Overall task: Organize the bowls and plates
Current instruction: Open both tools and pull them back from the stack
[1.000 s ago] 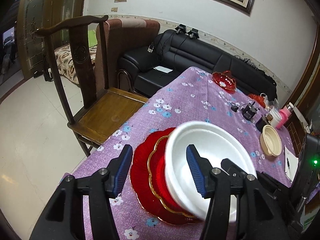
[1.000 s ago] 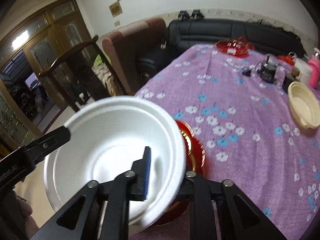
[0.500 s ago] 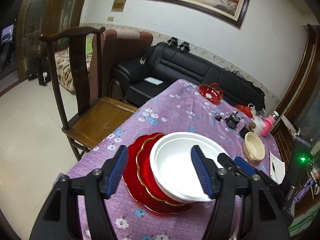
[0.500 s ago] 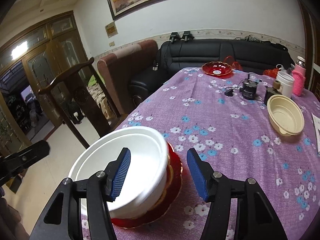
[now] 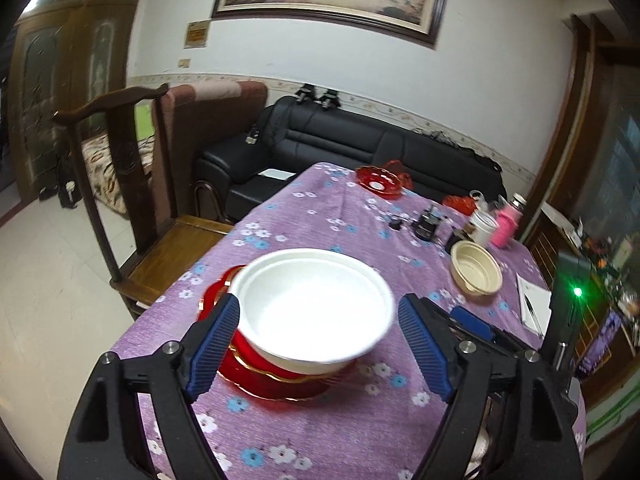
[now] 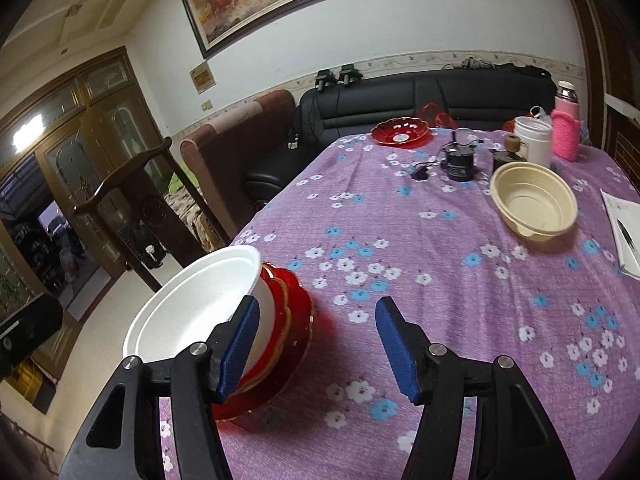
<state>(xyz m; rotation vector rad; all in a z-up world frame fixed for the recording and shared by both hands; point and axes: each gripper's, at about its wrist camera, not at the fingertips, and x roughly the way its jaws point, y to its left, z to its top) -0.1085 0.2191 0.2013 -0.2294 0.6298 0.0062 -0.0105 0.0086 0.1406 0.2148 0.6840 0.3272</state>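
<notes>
- Left view: white bowl seen from above, seated on stacked red plates near the table edge; the right gripper's blue pad shows at far right beside a green light
- Right view: the same bowl and plates seen from the side at lower left; this view alone shows the plates' scalloped gold rims in profile
- Both views: beige bowl well apart on the far side, red dish at the far table end, wooden chair beside the table
- Change from one second ago: the right gripper then clamped the bowl's rim with the bowl tilted; the bowl now rests level on the plates, released
- Left gripper: jaws spread wide, framing the bowl, holding nothing
- Right gripper: jaws spread wide over bare cloth, holding nothing; whether its left pad touches the bowl's wall cannot be told
</notes>
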